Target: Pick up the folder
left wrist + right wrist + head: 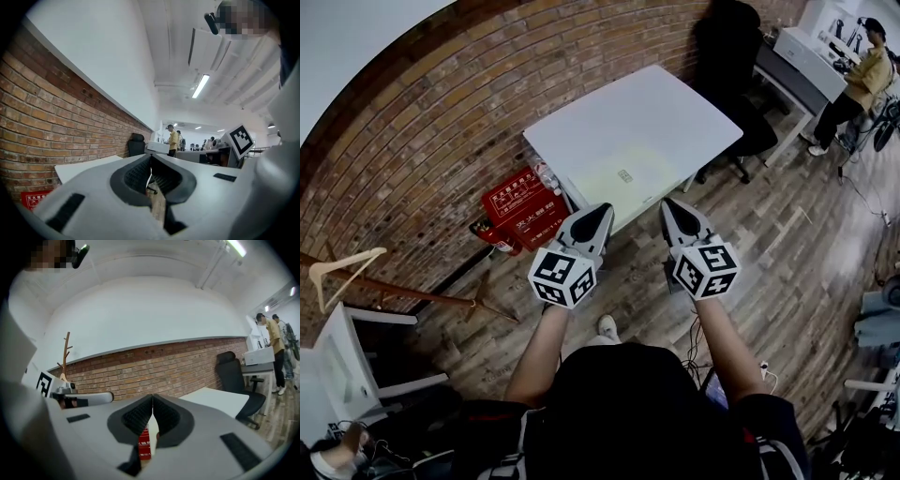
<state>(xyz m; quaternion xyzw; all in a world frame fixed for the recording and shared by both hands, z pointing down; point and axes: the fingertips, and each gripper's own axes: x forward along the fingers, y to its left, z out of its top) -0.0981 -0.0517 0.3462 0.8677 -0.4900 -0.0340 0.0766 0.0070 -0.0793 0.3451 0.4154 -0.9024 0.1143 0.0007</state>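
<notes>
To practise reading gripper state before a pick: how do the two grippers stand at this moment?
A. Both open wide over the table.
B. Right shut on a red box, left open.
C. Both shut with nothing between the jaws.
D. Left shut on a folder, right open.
C: in each gripper view the jaws of the left gripper and the right gripper meet with nothing between them, and both are held in the air before the white table.

Folder [617, 171] on the near half of the table [661, 103], boxes [525, 210] at its left, chair [727, 54] beyond.
</notes>
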